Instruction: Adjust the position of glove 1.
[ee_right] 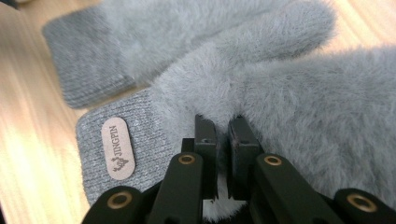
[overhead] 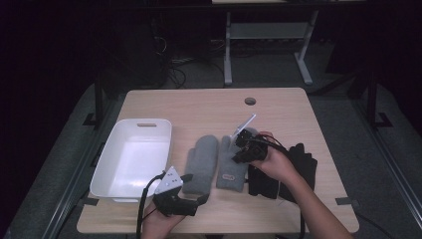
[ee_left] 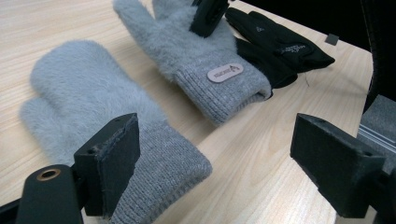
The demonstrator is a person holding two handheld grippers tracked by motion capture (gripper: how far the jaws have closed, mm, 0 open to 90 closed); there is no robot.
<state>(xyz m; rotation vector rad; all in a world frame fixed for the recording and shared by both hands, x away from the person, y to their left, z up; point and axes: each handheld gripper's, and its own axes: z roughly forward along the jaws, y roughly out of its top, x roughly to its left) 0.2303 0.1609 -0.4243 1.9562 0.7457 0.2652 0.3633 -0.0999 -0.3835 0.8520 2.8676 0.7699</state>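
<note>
Fur of the labelled fluffy grey knitted mitten [ee_right: 261, 93] sits pinched in our right gripper [ee_right: 223, 122]; our left gripper [ee_left: 215, 154], spread, frames black gloves [ee_left: 275, 42] at one o'clock.

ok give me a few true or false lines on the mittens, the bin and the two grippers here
1. The right gripper is shut on the labelled grey mitten. True.
2. The left gripper is clamped on the plain grey mitten. False: its fingers stand open, apart from the cuff.
3. The white bin holds a mitten. False: nothing lies in it.
4. Black gloves lie on the table beside the mittens. True.
</note>
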